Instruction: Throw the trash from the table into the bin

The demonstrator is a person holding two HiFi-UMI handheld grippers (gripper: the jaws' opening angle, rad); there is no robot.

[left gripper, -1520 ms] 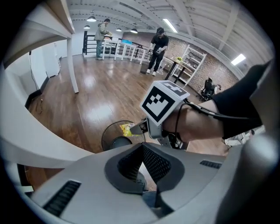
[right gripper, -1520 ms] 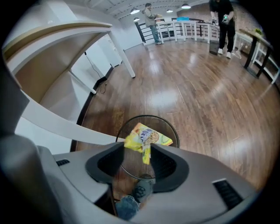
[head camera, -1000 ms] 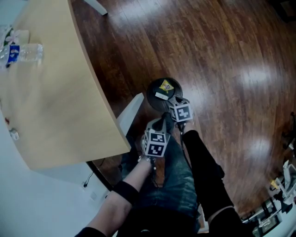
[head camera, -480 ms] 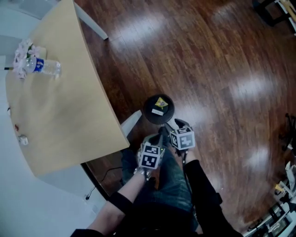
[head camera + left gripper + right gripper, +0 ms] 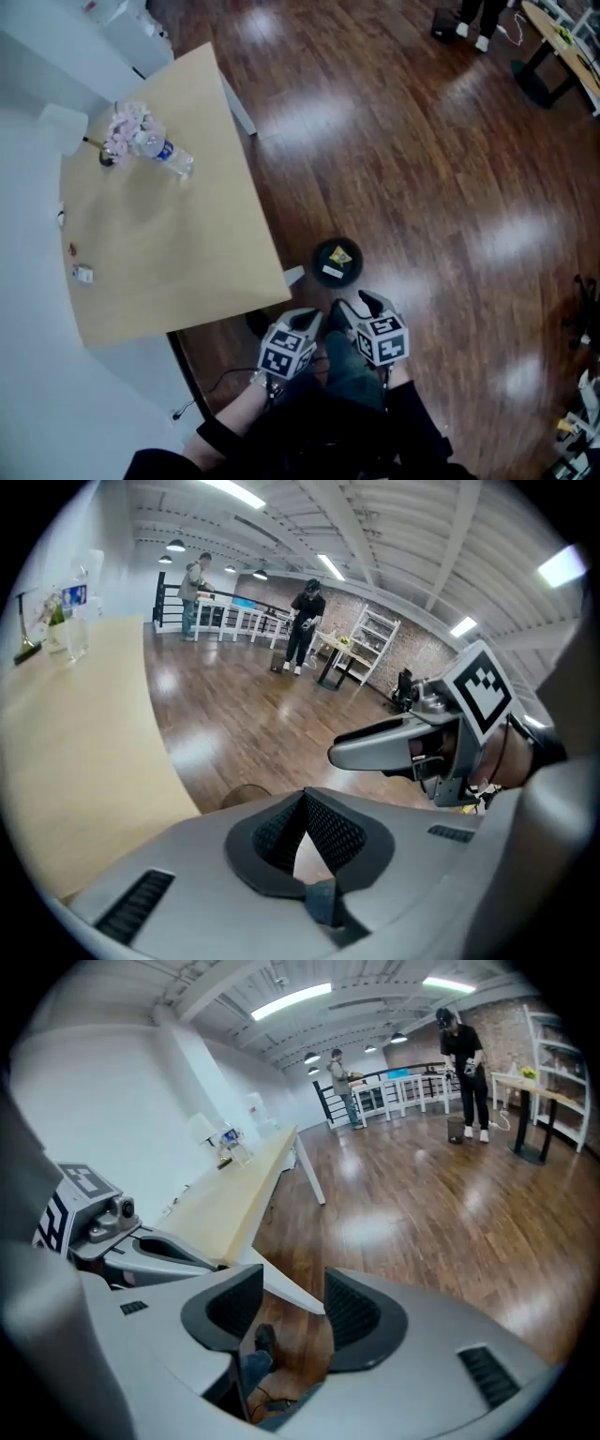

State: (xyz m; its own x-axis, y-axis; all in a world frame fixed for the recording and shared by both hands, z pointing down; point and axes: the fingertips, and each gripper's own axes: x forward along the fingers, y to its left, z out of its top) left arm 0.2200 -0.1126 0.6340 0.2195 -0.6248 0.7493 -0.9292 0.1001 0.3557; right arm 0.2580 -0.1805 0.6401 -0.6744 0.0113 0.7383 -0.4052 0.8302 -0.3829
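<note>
A small black round bin stands on the wood floor by the table's corner, with a yellow wrapper and a white scrap inside. Both grippers hang close together above and just in front of it. My left gripper is shut, its pads meeting at the tips with nothing between them. My right gripper stands open and empty; its jaws have just closed a little. On the table's far end lie a clear water bottle and a pink bunch.
The light wooden table runs along a white wall on the left; small bits lie near its wall edge. My legs are under the grippers. People stand far off across the open wood floor, beside desks and shelving.
Both grippers have risen away from the bin, which now looks smaller and farther below. The view has pulled back, so the whole table with the bottle has come into sight.
</note>
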